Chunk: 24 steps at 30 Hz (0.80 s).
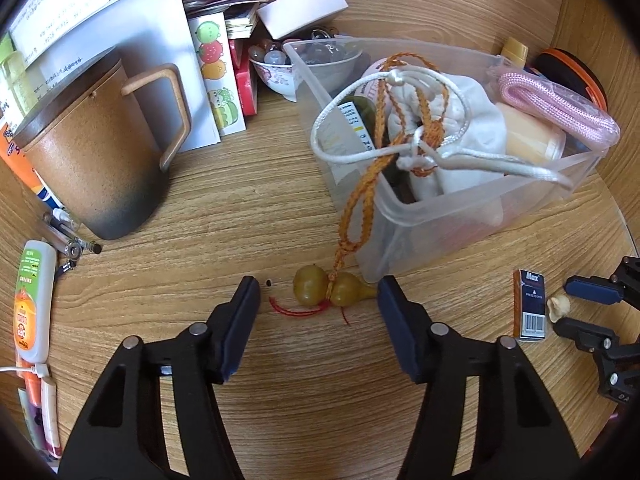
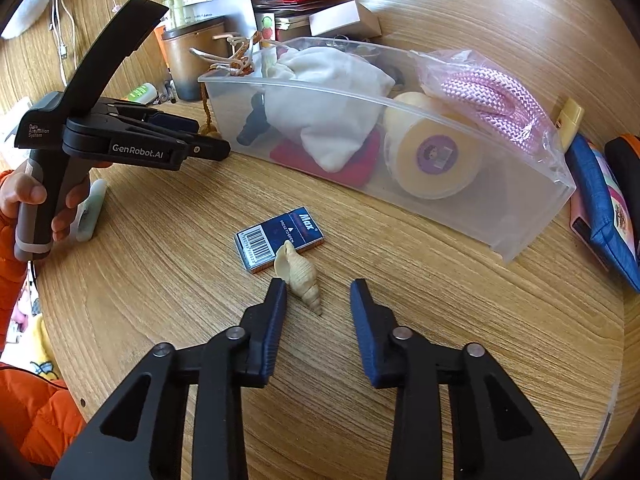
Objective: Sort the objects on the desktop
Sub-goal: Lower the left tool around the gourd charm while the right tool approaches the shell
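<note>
A: Two grabs pending? Right gripper [image 2: 318, 294] has its jaws spread wide, empty, around the shell [image 2: 301, 274] on the table [image 2: 440, 312].

B: Yep, center it first. Left gripper [image 1: 318, 294], jaws wide too and holding nothing, faces the gourd charm [image 1: 334, 288] beside the clear bin [image 1: 440, 216].

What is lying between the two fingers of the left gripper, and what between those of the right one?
Left wrist view: the gourd pendant lies in the open left gripper. Right wrist view: the seashell lies in the open right gripper, close to its left finger.
</note>
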Each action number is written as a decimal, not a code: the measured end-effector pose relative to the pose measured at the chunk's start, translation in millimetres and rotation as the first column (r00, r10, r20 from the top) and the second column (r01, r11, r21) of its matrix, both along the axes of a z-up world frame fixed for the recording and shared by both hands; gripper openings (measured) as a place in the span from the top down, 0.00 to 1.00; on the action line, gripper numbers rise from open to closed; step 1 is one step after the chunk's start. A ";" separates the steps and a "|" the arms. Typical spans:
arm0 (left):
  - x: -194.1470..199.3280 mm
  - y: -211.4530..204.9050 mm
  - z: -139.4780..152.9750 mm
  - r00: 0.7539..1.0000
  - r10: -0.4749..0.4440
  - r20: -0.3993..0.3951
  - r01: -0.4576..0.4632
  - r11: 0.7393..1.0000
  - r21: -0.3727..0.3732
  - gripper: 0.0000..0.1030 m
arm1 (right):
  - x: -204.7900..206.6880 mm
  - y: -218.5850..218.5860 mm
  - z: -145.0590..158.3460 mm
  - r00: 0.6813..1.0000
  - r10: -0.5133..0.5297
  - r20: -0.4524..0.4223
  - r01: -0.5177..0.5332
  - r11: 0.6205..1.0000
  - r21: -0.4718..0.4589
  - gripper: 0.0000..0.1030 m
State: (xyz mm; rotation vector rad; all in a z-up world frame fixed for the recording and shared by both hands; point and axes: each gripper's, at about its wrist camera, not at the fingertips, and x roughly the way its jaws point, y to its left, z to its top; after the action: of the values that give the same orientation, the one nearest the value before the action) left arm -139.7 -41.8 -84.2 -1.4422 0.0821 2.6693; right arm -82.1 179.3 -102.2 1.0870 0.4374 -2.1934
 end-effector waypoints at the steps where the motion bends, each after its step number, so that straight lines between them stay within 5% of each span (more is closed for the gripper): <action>1: 0.1 -0.1 1.1 1.000 -0.009 0.001 0.009 1.000 -0.004 0.45 | 0.7 -0.3 -0.1 1.000 0.001 0.001 -0.001 1.000 0.001 0.75; 24: 23.5 -10.1 9.8 0.996 -0.083 0.014 0.083 0.996 -0.032 0.59 | -5.5 6.3 5.5 1.000 -0.015 0.010 0.015 0.999 -0.033 0.88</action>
State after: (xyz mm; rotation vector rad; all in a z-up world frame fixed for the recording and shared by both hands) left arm -116.3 -51.9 -74.5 -1.4323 0.1809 2.6034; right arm -87.6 185.6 -96.7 1.0858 0.3883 -2.1998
